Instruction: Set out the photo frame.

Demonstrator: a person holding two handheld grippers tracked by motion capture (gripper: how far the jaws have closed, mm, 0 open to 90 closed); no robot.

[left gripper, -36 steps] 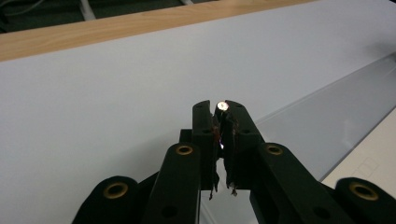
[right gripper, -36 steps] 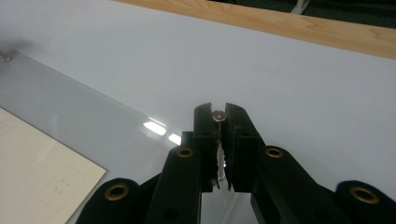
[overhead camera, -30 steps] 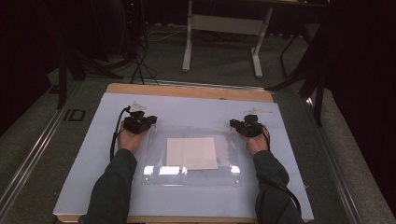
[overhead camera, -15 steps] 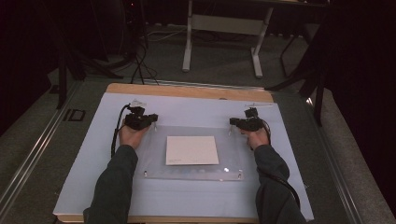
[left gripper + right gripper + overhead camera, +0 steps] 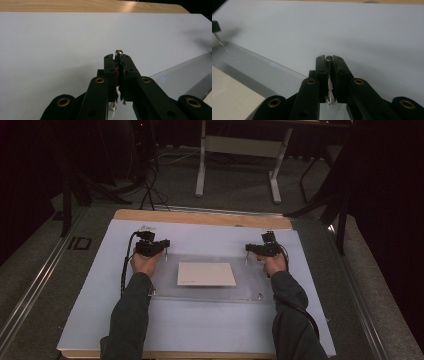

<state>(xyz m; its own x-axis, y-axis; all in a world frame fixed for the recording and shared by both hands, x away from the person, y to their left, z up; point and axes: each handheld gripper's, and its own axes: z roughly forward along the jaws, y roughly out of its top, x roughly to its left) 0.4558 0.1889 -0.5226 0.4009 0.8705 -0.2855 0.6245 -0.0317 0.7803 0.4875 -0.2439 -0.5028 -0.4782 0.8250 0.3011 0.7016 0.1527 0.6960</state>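
— Where was the clear plate (image 5: 210,275)?

— It lay across the middle of the white tabletop (image 5: 200,325), with a sheet of paper (image 5: 206,274) under its centre. A small metal post stood at each of its far corners.

— And the left gripper (image 5: 161,243)?

— Its jaws were closed tight on the post (image 5: 118,53) at the plate's far left corner; in the left gripper view the post's metal head stuck out just past the tips.

— The right gripper (image 5: 251,249)?

— The same at the far right corner: clamped on the other post (image 5: 328,58), its round head showing between the tips.

— Were the hands together?

— No, well apart, one at each far corner.
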